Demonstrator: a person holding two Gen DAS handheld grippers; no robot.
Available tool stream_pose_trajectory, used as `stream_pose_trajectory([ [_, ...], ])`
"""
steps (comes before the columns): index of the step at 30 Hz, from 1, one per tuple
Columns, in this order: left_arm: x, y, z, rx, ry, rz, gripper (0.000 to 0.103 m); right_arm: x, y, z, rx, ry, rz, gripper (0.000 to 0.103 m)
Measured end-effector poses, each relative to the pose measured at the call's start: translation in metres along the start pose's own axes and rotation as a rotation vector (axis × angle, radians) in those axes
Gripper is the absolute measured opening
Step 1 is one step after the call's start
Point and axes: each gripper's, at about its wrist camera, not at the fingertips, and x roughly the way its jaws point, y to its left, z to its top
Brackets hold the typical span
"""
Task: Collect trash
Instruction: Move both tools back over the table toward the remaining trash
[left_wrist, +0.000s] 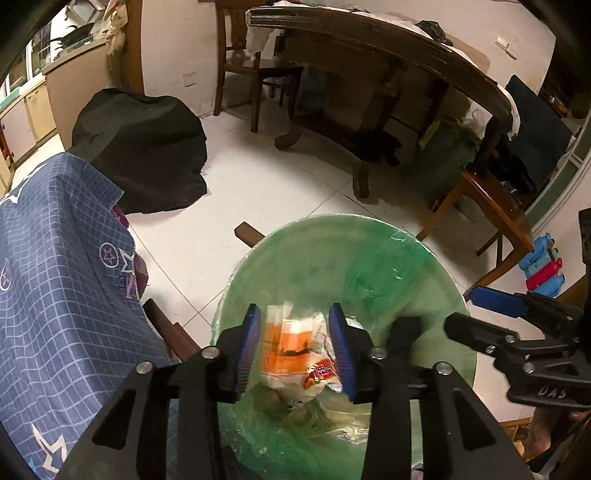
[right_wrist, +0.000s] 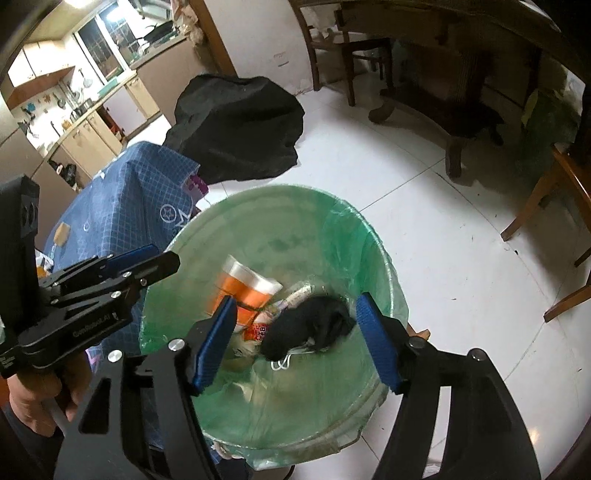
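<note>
A trash bin lined with a green bag (left_wrist: 388, 266) (right_wrist: 258, 417) stands on the white tile floor. An orange and white cup (left_wrist: 291, 339) (right_wrist: 245, 286) is inside the bin, blurred as if falling. A red wrapper (left_wrist: 319, 371) (right_wrist: 258, 330), a black lump (right_wrist: 310, 326) and white scraps lie at the bottom. My left gripper (left_wrist: 295, 347) is open above the bin; it also shows in the right wrist view (right_wrist: 147, 264). My right gripper (right_wrist: 295, 339) is open and empty above the bin; it also shows in the left wrist view (left_wrist: 476, 314).
A blue checked cloth (left_wrist: 55, 277) (right_wrist: 140, 192) covers furniture left of the bin. A black cover (left_wrist: 144, 147) (right_wrist: 236, 125) lies on the floor behind. A wooden table (left_wrist: 388, 48) and chairs (left_wrist: 491, 206) (right_wrist: 561, 206) stand at the back and right. Blue and red toys (left_wrist: 543, 266) lie at far right.
</note>
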Motion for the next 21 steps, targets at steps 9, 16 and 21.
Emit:
stream_pose_trajectory([
  [9,-0.023,0.003,-0.007,-0.001,-0.025,0.011,0.044,-0.021,0.004,-0.006,-0.002,-0.047,0.012,0.067],
  [16,-0.072,0.026,-0.038,0.009,-0.07,0.031,0.044,-0.066,0.043,-0.03,-0.083,-0.201,0.05,0.082],
  [21,-0.11,0.064,-0.066,-0.02,-0.103,0.066,0.044,-0.083,0.083,-0.06,-0.142,-0.289,0.076,0.089],
])
